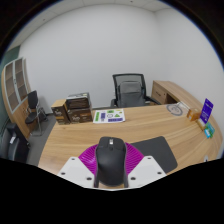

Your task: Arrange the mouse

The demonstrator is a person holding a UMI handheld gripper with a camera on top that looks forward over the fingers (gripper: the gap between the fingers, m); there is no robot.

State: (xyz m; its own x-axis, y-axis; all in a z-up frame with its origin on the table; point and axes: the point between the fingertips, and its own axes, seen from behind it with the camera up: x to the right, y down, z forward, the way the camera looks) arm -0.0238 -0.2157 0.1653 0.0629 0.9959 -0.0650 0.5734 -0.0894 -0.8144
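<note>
Two-finger gripper [111, 172] with pale grey, angular finger bodies spreading left and right. Magenta pads [91, 160] on the inner faces, ribbed with fine dark lines, bright against the grey.

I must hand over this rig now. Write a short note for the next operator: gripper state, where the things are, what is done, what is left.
Gripper: shut on the black computer mouse, which is held between the pink pads above the near edge of the wooden desk.
Dark grey mouse pad: flat on the desk, just right of the gripper.
Done: mouse grasped.
Left: probably set the mouse on the mouse pad, then open the gripper.
</note>
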